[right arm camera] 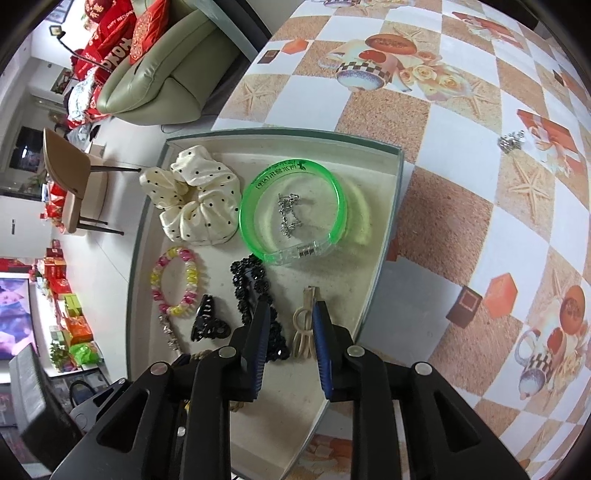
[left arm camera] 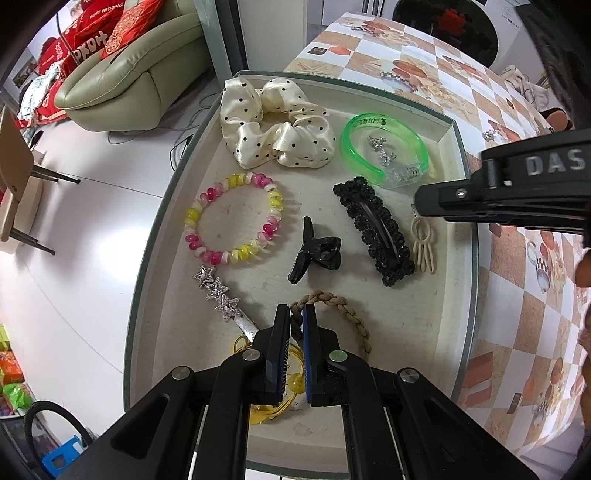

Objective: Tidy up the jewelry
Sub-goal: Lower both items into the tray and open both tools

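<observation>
We hold the left gripper [left arm camera: 294, 325] with its fingers nearly closed on the braided tan hair tie [left arm camera: 351, 314] at the near end of the shallow cream tray [left arm camera: 448, 295]. Advice: lift straight, clearing the yellow tie. Right gripper [right arm camera: 290, 314] hovers, fingers apart, empty.

A pale green sofa [left arm camera: 125, 74] anchors the far side of the room, with red cushions [left arm camera: 107, 33] heaped on its seat. A tan chair [right arm camera: 70, 177] stands on the white floor in front of it. The checkered tablecloth [right arm camera: 461, 122] spreads off to the sofa's right.
</observation>
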Demonstrator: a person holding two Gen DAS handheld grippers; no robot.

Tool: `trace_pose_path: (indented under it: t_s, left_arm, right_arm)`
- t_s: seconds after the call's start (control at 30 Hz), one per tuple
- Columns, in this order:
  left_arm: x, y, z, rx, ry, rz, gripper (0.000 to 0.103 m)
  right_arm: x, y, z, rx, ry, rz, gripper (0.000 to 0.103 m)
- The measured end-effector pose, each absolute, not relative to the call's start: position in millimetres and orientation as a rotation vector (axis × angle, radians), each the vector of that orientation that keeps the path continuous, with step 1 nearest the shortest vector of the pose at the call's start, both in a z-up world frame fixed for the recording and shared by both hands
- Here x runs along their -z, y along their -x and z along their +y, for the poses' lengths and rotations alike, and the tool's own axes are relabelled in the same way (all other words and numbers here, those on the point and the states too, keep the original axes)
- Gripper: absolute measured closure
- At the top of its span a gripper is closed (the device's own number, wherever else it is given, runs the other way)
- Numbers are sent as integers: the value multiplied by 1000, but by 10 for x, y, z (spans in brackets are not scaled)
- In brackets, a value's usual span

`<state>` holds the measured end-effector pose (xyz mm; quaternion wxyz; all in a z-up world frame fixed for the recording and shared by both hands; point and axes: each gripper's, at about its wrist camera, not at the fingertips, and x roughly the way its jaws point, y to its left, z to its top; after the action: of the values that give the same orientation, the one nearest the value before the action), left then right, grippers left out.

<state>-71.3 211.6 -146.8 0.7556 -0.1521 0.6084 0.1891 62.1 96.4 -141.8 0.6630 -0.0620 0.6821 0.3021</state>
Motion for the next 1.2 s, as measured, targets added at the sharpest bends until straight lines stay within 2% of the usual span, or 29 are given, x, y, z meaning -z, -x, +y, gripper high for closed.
trace_pose_path:
  t_s: [0.53,0.57,0.6,0.63,0.67,1.07,1.1,1.2]
  left_arm:
    - [1578,605,1979,-365,290,1358,93]
    - [1580,598,1969,-366,284,1360,87]
    - [1581,592,1955,-358,282,1361,56]
    - [1579,591,1947,-360,280,1361,34]
    - [1565,594,1941,-368,274,1353,5]
    - [1499,594,1868,-359,245,1343,3]
    - [1494,587,1869,-359,244,1345,0]
    - [1435,633,1845,-361,239,1347,0]
  right_arm:
    - [1088,-424,582,-647,81,1540,77]
    - [1070,-422,552,-641,76,1539,77]
    - [1060,-418,525,-635,71,1538,77]
    - [1047,-420,494,-630,65,1537,77]
    - [1032,-426,451,-623,57,1538,77]
    - [1040,-404,183,-565,37,1555,76]
    - [1044,-398,169,-562,38,1560,73]
    - [1047,-365,151,-551,49,1565,67]
